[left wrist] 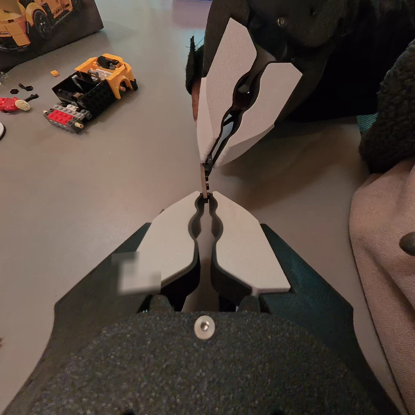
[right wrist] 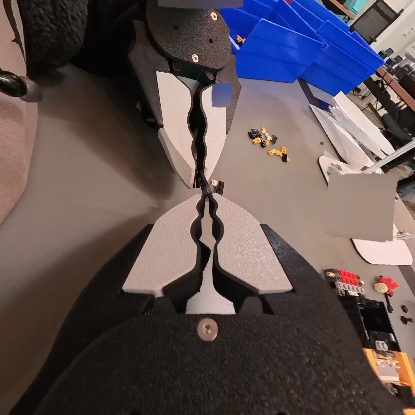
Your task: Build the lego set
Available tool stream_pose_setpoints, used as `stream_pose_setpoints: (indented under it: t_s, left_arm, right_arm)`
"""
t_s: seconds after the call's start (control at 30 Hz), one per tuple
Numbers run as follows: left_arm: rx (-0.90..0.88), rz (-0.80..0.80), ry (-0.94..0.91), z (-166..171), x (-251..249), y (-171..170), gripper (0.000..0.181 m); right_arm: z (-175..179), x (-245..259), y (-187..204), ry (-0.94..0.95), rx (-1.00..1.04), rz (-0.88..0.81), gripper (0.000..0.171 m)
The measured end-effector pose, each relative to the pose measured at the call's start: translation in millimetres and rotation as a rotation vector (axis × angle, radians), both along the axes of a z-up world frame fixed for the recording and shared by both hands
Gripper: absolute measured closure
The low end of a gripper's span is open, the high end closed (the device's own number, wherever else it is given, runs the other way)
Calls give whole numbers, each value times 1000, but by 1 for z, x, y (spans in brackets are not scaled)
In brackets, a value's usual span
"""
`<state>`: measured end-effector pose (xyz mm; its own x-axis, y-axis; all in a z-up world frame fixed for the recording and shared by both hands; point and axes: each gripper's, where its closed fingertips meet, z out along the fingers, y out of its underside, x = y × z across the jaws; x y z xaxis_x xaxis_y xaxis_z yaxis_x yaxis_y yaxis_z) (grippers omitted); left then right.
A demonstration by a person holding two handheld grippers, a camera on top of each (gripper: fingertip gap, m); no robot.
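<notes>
My left gripper [left wrist: 205, 195] is shut on the lower end of a thin black lego plate [left wrist: 204, 179] and holds it upright above the grey table [left wrist: 112, 179]. My right gripper [left wrist: 209, 163] comes in from above, shut on a small black piece [left wrist: 210, 160] that touches the plate's upper end. In the right wrist view my right gripper [right wrist: 206, 197] meets the left gripper [right wrist: 198, 182] tip to tip, with the black pieces [right wrist: 205, 190] between them. The partly built orange and black car [left wrist: 89, 92] sits on the table to the far left.
Loose orange, black and white pieces [right wrist: 267, 143] lie on the table. Blue bins [right wrist: 292, 49] stand behind them. The set's box [left wrist: 33, 22], a red figure piece [left wrist: 10, 104], white trays [right wrist: 381, 251] and a person's beige garment [left wrist: 381, 247] border the area. The grippers are tip to tip, or close to it.
</notes>
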<state>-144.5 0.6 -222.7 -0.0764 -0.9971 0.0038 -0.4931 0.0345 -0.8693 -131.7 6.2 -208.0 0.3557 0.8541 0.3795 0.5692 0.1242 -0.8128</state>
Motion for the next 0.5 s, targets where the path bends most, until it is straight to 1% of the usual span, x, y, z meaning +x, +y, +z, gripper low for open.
stream_pose_setpoints:
  t_s: [0.13, 0.2, 0.3, 0.5]
  left_arm:
    - [21, -1, -50, 8, 1, 1, 177]
    - [60, -9, -70, 10, 1, 1, 177]
    - [127, -23, -78, 10, 2, 0, 177]
    - [198, -38, -109, 13, 3, -2, 177]
  right_arm:
    - [11, 2, 0, 144, -90, 4, 166]
    - [17, 7, 2, 203, -126, 0, 165]
    - [21, 5, -3, 245, -168, 36, 164]
    - [19, 1, -10, 238, -188, 73, 169]
